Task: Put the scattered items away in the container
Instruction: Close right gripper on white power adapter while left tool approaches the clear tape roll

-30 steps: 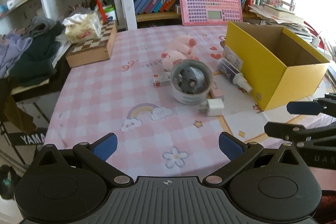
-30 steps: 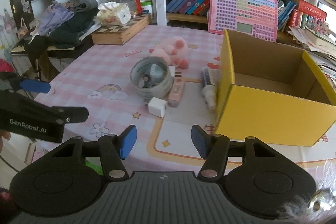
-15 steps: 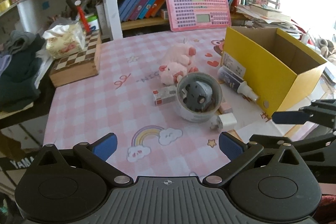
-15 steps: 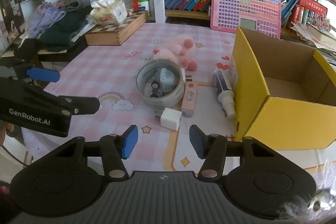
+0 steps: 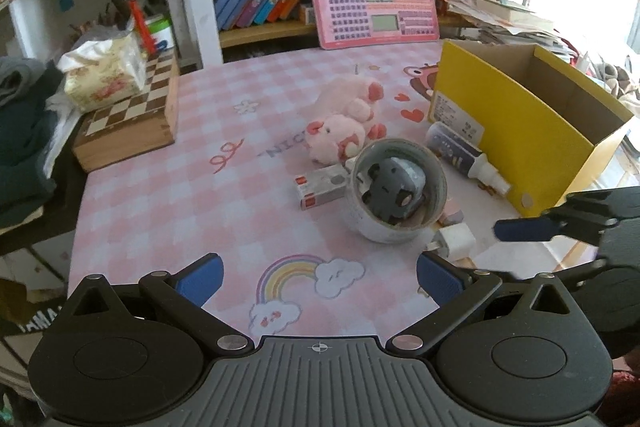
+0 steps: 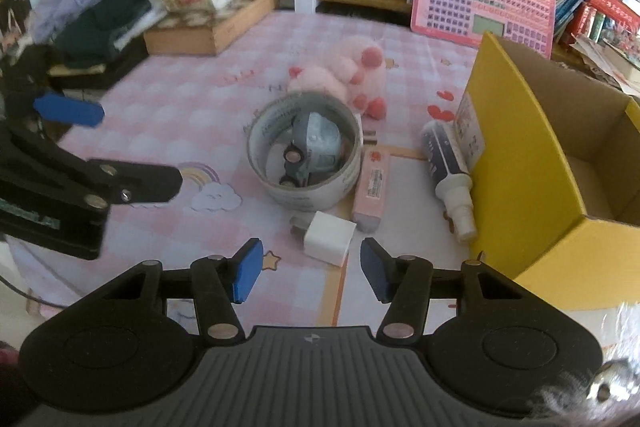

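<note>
2 grippers' fingers apart, empty; white charger [image 6: 329, 237] just ahead of right gripper [image 6: 310, 271].

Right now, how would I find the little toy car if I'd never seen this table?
Start at the big yellow box on the pink checked tablecloth. Beside it, past the spray bottle and the pink eraser, lies a wide roll of tape. The grey toy car sits inside its ring, the only thing there with wheels.
</note>
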The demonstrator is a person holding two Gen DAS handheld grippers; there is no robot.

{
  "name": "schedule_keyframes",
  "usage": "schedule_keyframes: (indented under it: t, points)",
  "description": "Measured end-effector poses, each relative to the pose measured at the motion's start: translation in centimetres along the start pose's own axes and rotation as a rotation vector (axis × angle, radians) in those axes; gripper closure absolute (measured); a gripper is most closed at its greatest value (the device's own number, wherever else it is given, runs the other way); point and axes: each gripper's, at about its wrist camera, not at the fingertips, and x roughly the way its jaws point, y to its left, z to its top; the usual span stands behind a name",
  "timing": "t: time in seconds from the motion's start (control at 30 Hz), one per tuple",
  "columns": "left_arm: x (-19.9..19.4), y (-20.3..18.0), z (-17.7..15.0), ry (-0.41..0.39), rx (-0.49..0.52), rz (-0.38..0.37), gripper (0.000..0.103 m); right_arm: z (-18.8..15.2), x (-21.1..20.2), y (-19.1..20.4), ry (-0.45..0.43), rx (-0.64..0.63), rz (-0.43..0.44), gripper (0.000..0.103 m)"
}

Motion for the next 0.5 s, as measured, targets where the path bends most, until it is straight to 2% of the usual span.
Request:
schedule_keyframes:
  t: [0.17,0.37,0.47,0.5]
  points:
    - [0.9,-0.4,0.9,-0.007,0.023,-0.027,0.000,0.4,1.9,-0.1,0.017,-0.010,-0.019,0.051]
    - [1.9,-0.7,1.3,0.002,0.050,-0.035,0.000,0.5,3.6,-0.3,0.042,0.003,-0.021,0.058]
    - [2.2,-0.9,1.4,0.007,0.058,-0.038,0.000,0.4,3.9,-0.6,0.037,0.023,-0.017,0.064]
    - [2.3,-0.9,1.5,0.008,0.060,-0.039,0.000,0.5,3.9,-0.6,0.033,0.027,-0.017,0.070]
